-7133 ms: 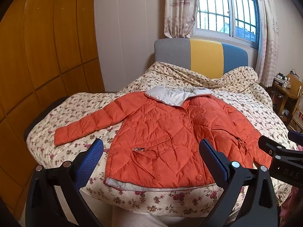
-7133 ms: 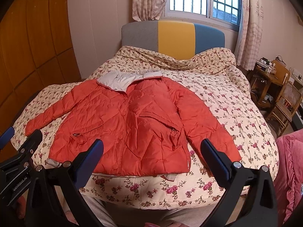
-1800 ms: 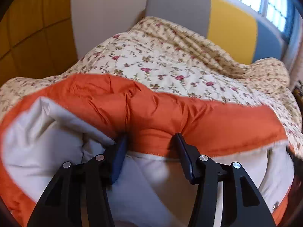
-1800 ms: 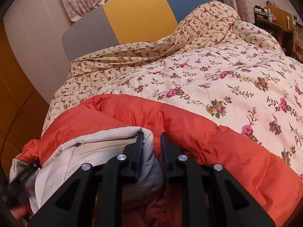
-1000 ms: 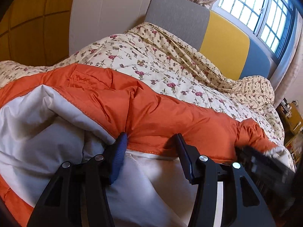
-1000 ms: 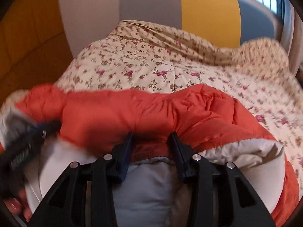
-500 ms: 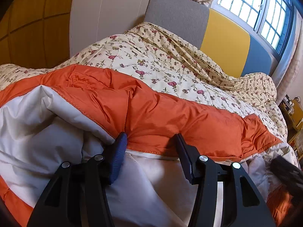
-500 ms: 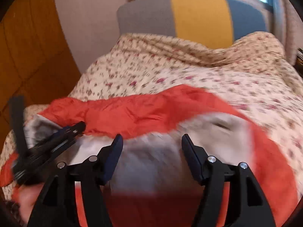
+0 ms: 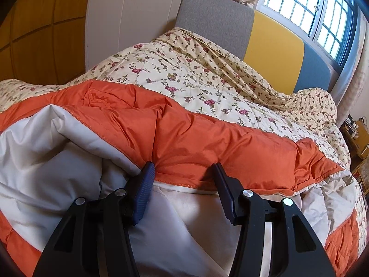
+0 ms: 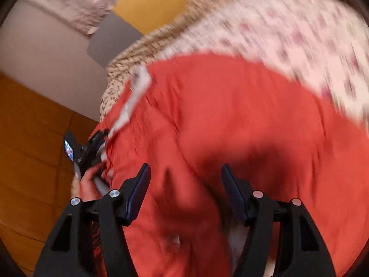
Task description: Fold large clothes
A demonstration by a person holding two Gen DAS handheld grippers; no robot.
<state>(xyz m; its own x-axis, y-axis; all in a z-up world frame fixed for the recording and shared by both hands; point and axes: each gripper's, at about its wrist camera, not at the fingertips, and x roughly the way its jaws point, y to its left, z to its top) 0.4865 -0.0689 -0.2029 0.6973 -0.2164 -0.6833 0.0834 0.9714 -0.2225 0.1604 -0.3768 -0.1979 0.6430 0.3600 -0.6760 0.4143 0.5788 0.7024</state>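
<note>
Jacket part-folded on the bed; 1 gripper pinching the hem, the other released.

The jacket [image 9: 207,143] lies on the bed [image 9: 184,78], near its foot, hem doubled up over the body so the pale lining [image 9: 57,161] faces up below an orange band; judged as the 1st fold laid but not yet set. The left gripper [image 9: 183,173] pinches the orange hem edge, fabric bunched between its fingers. The right gripper [image 10: 185,173] stands spread above the orange shell with nothing between its jaws; they have just been opening, and its view is badly blurred. In that view the left gripper and the hand [image 10: 85,182] holding it show at the jacket's far side. Sleeves are not visible, so their folding cannot be judged; further folds likely remain before the jacket is compact.
</note>
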